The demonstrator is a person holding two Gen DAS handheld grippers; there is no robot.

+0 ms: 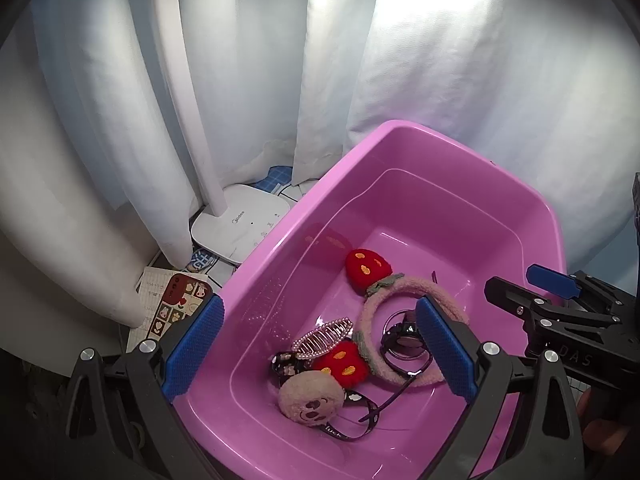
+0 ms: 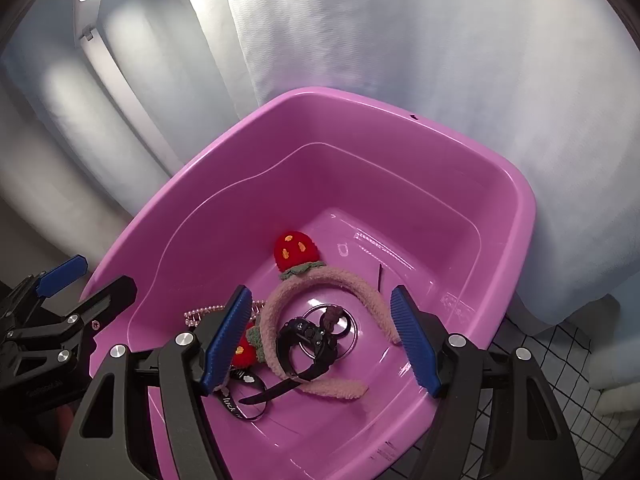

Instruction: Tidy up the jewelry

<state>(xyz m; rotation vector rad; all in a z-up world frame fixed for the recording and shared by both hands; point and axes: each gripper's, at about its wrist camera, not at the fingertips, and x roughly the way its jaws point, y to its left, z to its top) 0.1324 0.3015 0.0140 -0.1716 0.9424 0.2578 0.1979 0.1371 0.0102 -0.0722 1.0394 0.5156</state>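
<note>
The right gripper (image 2: 320,336), jaws wide apart, hangs directly above the black wristwatch (image 2: 310,340) inside the pink plastic tub (image 2: 400,160); the left gripper (image 1: 320,354), also spread, is farther.

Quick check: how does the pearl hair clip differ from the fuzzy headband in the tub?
The pearl hair clip is small, oval, toothed and beaded; the fuzzy headband is a much larger open arc of pink plush with red strawberries. The clip lies beside the headband's lower strawberry; the headband curves around a black watch. Both lie loose in the pink tub.
</note>
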